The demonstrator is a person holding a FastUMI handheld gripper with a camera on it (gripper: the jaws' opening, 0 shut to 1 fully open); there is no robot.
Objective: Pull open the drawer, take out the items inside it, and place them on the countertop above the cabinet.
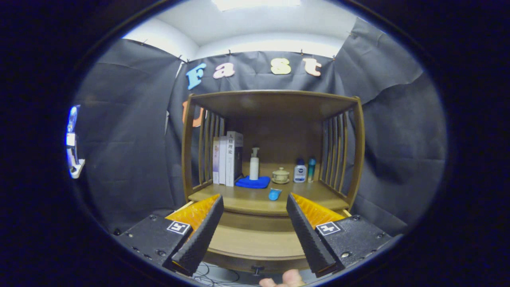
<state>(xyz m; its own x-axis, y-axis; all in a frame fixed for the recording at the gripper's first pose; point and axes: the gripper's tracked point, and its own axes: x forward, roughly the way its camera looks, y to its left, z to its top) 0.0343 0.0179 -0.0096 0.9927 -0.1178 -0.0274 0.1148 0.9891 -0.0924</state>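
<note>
Drawer: the drawer [255, 241] is pulled out from under the countertop, toward the camera; its wooden floor shows between the two fingers, with a small dark knob [257, 270] on its front edge.
Drawer contents: whatever lies inside cannot be told; the fingers cover both sides of the drawer.
Blue item: a small blue item [274, 194] lies on the countertop [255, 203] near its front edge, just ahead of the fingers and closer to the right one.
Gripper: the gripper [255, 207] hangs above the pulled-out drawer with its fingers spread wide, nothing between them, touching nothing.
Fingers: black ribbed pads [201, 235] with orange backing, each base carrying a small square marker.
Hand: fingertips of a hand [283, 280] show below the drawer front, between the gripper's two bases.
Countertop items: at the back, a row of upright books [228, 158], then a white pump bottle [254, 164] standing behind a folded blue cloth [252, 182], a small lidded cup [281, 175] on a saucer, and two small bottles [304, 170] side by side.
Cabinet: a wooden cabinet [358, 151] with slatted sides and a flat top stands against the black cloth wall.
</note>
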